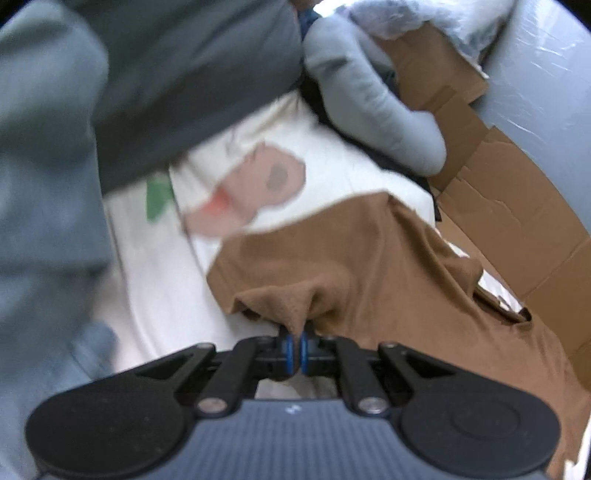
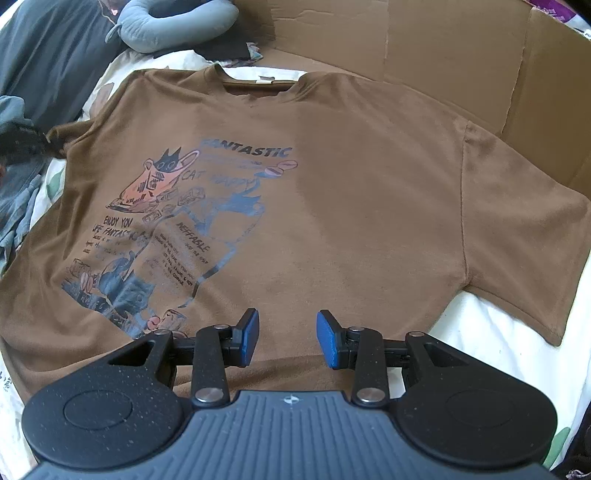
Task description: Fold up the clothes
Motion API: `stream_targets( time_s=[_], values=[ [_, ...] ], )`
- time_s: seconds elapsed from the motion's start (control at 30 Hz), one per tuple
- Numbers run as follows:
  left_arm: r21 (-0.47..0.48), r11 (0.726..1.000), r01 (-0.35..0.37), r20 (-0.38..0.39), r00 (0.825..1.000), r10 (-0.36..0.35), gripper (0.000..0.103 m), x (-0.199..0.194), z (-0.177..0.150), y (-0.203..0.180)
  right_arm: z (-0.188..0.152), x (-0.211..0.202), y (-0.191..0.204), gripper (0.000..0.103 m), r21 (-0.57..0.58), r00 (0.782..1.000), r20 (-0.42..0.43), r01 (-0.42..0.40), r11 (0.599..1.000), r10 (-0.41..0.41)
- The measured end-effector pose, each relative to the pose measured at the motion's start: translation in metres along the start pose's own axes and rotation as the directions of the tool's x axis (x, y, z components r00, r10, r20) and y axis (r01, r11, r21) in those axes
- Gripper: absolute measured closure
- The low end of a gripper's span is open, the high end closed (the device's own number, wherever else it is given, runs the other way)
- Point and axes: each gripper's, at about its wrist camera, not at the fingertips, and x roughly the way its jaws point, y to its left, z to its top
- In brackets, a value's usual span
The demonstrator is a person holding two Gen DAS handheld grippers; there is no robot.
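Observation:
A brown T-shirt with a blue and pink cat print lies spread face up on a white patterned sheet, collar at the far side. My right gripper hovers open over its lower hem area, blue pads apart with nothing between them. In the left wrist view my left gripper is shut on a pinched fold of the brown T-shirt, lifting the cloth into a small peak. In the right wrist view a dark blurred shape sits by the shirt's left sleeve.
Cardboard walls stand behind and right of the shirt. A grey-blue neck pillow and dark grey clothes lie at the back left. The same pillow and cardboard show in the left wrist view, with blurred grey cloth left.

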Motion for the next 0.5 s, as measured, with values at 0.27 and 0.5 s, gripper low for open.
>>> stream_targets(
  time_s=[0.27, 0.5],
  values=[
    [0.134, 0.990, -0.041, -0.011, 0.999, 0.043, 0.099, 0.002, 0.024, -0.003, -0.004, 0.007, -0.001, 0.061, -0.009, 1.000, -0.031, 0.006, 1.000, -0.006],
    [0.145, 0.983, -0.114, -0.115, 0.985, 0.131, 0.088, 0.034, 0.008, 0.016, -0.011, 0.015, -0.002, 0.061, -0.024, 0.997, -0.067, 0.024, 0.999, -0.025]
  ],
)
